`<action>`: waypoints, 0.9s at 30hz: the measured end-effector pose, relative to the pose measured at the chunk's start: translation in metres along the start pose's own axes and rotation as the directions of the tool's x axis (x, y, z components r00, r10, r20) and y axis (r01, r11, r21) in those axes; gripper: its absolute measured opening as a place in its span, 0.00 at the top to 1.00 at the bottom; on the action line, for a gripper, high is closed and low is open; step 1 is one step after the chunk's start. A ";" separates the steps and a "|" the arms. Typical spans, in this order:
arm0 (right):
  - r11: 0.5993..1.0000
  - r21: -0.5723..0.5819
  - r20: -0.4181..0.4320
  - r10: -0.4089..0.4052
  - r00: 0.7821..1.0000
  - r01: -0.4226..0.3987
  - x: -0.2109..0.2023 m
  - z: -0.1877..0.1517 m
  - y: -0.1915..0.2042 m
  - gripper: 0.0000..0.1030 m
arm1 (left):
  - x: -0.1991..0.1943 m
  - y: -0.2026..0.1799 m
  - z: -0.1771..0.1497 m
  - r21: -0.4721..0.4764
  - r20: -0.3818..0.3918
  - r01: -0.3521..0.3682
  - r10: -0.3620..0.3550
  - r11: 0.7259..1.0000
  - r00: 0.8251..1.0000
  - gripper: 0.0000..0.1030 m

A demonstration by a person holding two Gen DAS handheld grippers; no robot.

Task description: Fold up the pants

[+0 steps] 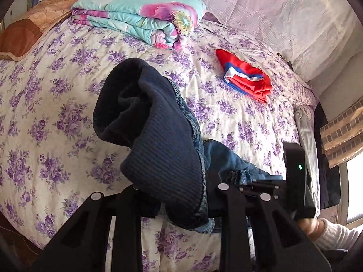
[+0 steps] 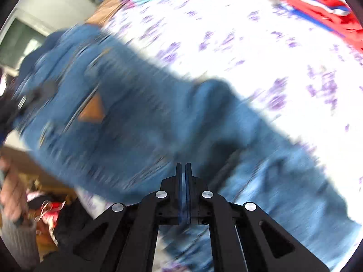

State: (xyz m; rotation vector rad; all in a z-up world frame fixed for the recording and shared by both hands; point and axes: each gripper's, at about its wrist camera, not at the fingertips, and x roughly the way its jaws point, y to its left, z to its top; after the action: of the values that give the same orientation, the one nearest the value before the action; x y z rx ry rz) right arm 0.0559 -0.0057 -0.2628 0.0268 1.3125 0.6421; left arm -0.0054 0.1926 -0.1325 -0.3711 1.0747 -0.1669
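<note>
The pants are blue jeans with a dark ribbed fleece lining. In the left wrist view my left gripper (image 1: pixel 181 204) is shut on the jeans' waistband (image 1: pixel 158 136), which bulges up in front of the camera and hides the fingertips. The right gripper (image 1: pixel 292 167) shows at the right edge, holding the denim (image 1: pixel 226 158). In the blurred right wrist view my right gripper (image 2: pixel 184 172) is shut on the denim edge; the jeans (image 2: pixel 113 104) stretch to the left with a brown patch (image 2: pixel 91 111) showing, above the floral bed (image 2: pixel 226 34).
A floral quilt covers the bed (image 1: pixel 56 90). A folded turquoise flowered blanket (image 1: pixel 140 13) and a brown pillow (image 1: pixel 34 25) lie at the far side. A folded red, white and blue garment (image 1: pixel 245 77) lies at the right. A window (image 1: pixel 354 181) is at the right.
</note>
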 end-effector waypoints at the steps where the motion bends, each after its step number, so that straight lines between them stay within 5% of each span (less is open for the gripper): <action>1: 1.000 0.019 -0.014 -0.002 1.000 0.002 0.005 0.006 -0.006 0.96 | -0.001 -0.006 -0.001 0.021 0.001 -0.002 0.002 1.000 1.000 0.76; 6: 0.999 0.041 -0.083 0.038 0.996 -0.035 0.019 0.012 -0.015 0.99 | -0.003 -0.047 -0.002 0.143 -0.017 -0.003 0.006 0.990 1.000 0.76; 9: 0.997 0.046 0.016 0.063 0.998 -0.064 -0.027 0.008 -0.025 0.95 | -0.010 -0.084 -0.009 0.258 -0.034 0.029 -0.022 0.966 0.999 0.76; 12: 0.997 0.077 0.138 -0.026 0.990 0.015 -0.090 -0.010 -0.055 0.89 | -0.011 -0.134 -0.030 0.426 -0.071 0.076 -0.051 0.901 0.996 0.76; 16: 0.975 0.193 0.234 -0.158 0.959 0.114 -0.156 -0.052 -0.112 0.79 | 0.015 -0.199 -0.073 0.600 -0.196 0.213 -0.116 0.771 0.974 0.75; 19: 0.946 0.293 0.235 -0.213 0.948 0.140 -0.170 -0.093 -0.143 0.78 | 0.076 -0.237 -0.114 0.648 -0.358 0.323 -0.098 0.690 0.929 0.68; 22: 0.896 0.418 0.191 -0.250 0.949 0.151 -0.163 -0.133 -0.180 0.78 | 0.146 -0.247 -0.139 0.557 -0.532 0.439 -0.104 0.705 0.841 0.53; 24: 0.879 0.456 0.186 -0.248 0.951 0.140 -0.164 -0.152 -0.187 0.78 | 0.146 -0.254 -0.134 0.500 -0.559 0.493 -0.170 0.712 0.812 0.31; 27: 0.896 0.419 0.233 -0.264 0.936 0.149 -0.182 -0.164 -0.171 0.78 | 0.125 -0.255 -0.121 0.439 -0.563 0.540 -0.248 0.718 0.788 0.29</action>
State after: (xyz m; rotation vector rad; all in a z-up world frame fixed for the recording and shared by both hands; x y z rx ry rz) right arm -0.0396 -0.2843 -0.2110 0.2960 1.1255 0.1698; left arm -0.0412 -0.1087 -0.1913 0.0123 1.3405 -1.0207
